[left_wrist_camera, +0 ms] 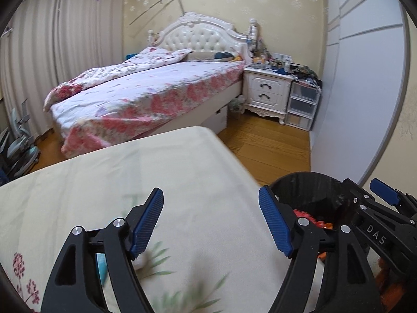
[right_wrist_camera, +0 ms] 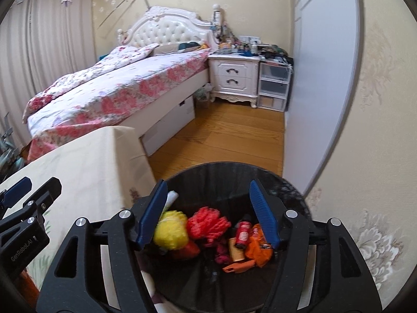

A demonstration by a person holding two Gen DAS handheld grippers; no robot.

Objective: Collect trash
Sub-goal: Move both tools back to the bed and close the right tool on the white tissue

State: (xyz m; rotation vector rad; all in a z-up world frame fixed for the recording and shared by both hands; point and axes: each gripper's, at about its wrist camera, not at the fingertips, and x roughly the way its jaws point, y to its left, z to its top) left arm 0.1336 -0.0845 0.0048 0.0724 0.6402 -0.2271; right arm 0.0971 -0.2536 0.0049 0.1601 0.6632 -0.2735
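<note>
My right gripper (right_wrist_camera: 208, 198) hangs open over a black lined trash bin (right_wrist_camera: 234, 168), with nothing between its blue pads. Inside the bin lie a blurred yellow puff (right_wrist_camera: 170, 230), a red puff (right_wrist_camera: 208, 224), a small red can (right_wrist_camera: 243, 233) and orange wrappers (right_wrist_camera: 258, 249). My left gripper (left_wrist_camera: 209, 195) is open and empty above the cream flowered tablecloth (left_wrist_camera: 156, 161). A light blue item (left_wrist_camera: 101, 263) lies on the cloth, partly hidden behind the left finger. The bin (left_wrist_camera: 307, 182) stands just off the table's right edge.
A bed with a pink flowered cover (left_wrist_camera: 146, 91) stands beyond the table. A white nightstand (left_wrist_camera: 268, 91) and clear plastic drawers (left_wrist_camera: 302, 107) sit by the grey wardrobe door (left_wrist_camera: 359, 91). Wooden floor (right_wrist_camera: 221, 135) runs between bed and wardrobe. A white box (right_wrist_camera: 172, 127) sits under the bed.
</note>
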